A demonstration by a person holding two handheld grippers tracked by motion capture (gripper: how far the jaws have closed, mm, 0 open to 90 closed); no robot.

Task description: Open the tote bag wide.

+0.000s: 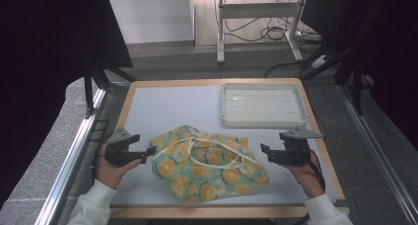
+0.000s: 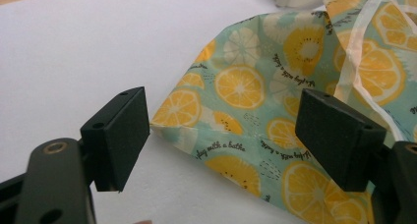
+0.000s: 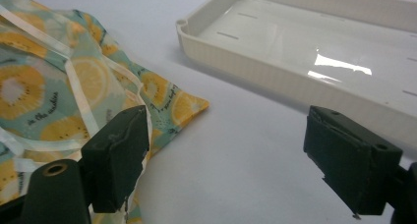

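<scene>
We record a white tray [image 1: 262,104] at the far right of the white tabletop [image 1: 162,109], a metal desk frame [image 1: 256,18] and loose cables [image 1: 268,32] on the floor beyond.

Bench [image 1: 162,106]: pale grey-white top, wood edging. Crumpled lemon-print fabric piece [image 1: 209,166] with white straps lies front-centre, possibly an apron or bag; folds hide its shape. Empty white tray [image 1: 262,104] sits flat at the far right, apart from the fabric.
</scene>
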